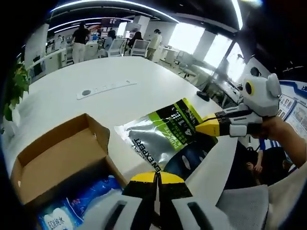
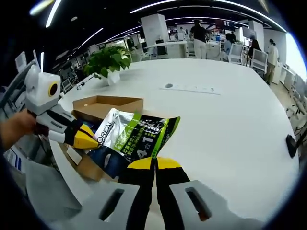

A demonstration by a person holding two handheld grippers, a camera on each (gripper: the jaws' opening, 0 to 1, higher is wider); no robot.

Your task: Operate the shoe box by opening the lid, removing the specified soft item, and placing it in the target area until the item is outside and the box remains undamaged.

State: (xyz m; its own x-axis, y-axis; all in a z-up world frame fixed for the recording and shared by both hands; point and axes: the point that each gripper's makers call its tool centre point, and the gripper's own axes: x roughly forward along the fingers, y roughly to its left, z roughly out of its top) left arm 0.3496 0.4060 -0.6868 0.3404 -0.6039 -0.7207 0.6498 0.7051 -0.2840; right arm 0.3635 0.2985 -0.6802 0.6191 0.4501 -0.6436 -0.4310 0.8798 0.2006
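While both grippers pinch opposite edges of the glossy silver, green and black foil pouch [image 1: 165, 136], it hangs stretched between them above the white table [image 1: 110, 103], already out of the open brown cardboard shoe box [image 1: 60, 160]. In the left gripper view the left gripper [image 1: 157, 176] has its yellow-tipped jaws closed together on the pouch's near edge, and the right gripper [image 1: 204, 127] comes in from the right, clamped on the far corner; the right gripper view shows the mirror of this, with the right gripper's own jaws pressed shut on the film. Doing the placing step well seems to mean carrying the pouch level and clear of the box wall, lowering it flat onto bare tabletop, then loosening one side at a time. The pouch is thin, crinkled and reflective, so it may slip or crease. Soft blue packets [image 1: 79, 203] lie inside the matte, stiff-walled box.
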